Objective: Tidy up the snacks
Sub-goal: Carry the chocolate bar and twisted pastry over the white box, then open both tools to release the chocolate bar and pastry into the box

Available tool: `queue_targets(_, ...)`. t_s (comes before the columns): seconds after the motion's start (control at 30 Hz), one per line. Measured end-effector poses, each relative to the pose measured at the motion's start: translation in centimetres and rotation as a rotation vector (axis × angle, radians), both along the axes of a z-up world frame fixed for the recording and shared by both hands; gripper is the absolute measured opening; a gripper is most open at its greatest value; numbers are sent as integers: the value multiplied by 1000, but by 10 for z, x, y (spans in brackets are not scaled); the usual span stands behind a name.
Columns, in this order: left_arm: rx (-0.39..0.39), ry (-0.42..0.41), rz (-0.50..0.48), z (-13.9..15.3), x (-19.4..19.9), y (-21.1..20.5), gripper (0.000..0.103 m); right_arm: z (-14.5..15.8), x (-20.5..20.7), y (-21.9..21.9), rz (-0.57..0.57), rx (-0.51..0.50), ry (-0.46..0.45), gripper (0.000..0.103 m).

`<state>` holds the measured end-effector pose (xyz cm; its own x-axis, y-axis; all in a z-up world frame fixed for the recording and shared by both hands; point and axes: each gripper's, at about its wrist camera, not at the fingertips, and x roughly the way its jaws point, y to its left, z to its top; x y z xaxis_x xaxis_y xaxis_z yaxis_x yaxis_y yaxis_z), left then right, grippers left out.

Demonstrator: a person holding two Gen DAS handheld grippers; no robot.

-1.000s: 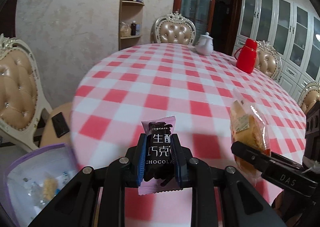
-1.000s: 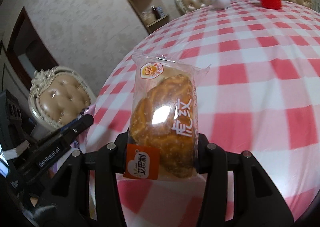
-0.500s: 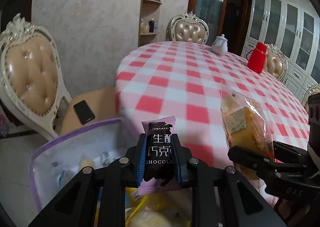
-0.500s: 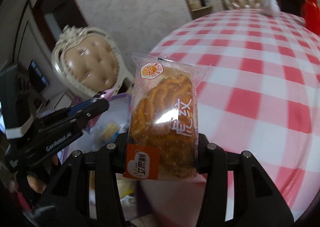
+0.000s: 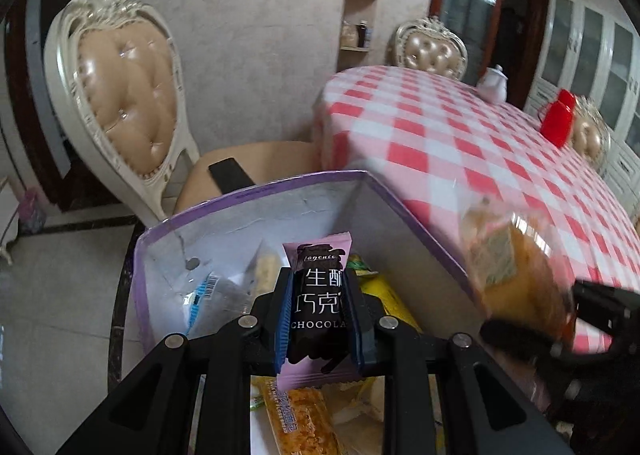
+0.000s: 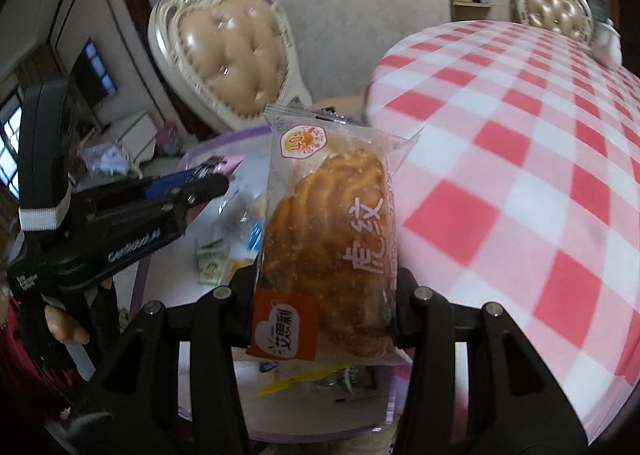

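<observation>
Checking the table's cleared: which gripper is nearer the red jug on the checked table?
Right. The right gripper is beside the table edge; the left gripper is further from the red jug, over the purple-rimmed box.

Red-and-white checks cover the tabletop; the box has a lilac rim, the chocolate wrapper is black on pink

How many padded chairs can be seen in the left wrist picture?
3: one chair left of the table, one chair behind it, one chair partly hidden behind the red jug. Others may be hidden.
</observation>
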<state>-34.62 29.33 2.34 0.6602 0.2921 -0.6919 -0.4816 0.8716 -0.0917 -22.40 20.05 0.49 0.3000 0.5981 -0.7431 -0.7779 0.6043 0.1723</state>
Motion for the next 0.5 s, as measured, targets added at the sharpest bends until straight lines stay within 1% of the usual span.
queue_targets(0.07,1,-14,26,0,-4,6,25,-5,-5,7,5,-37,-13,51)
queue_targets(0.17,9,-23,61,-1,-8,15,26,-10,-6,14,8,-59,-5,51)
queue_targets(0.27,-14,-32,88,-3,-11,27,26,-13,-8,20,17,-70,-1,51)
queue_targets(0.5,-11,-46,106,0,-15,33,26,-16,-10,37,46,-93,-2,51)
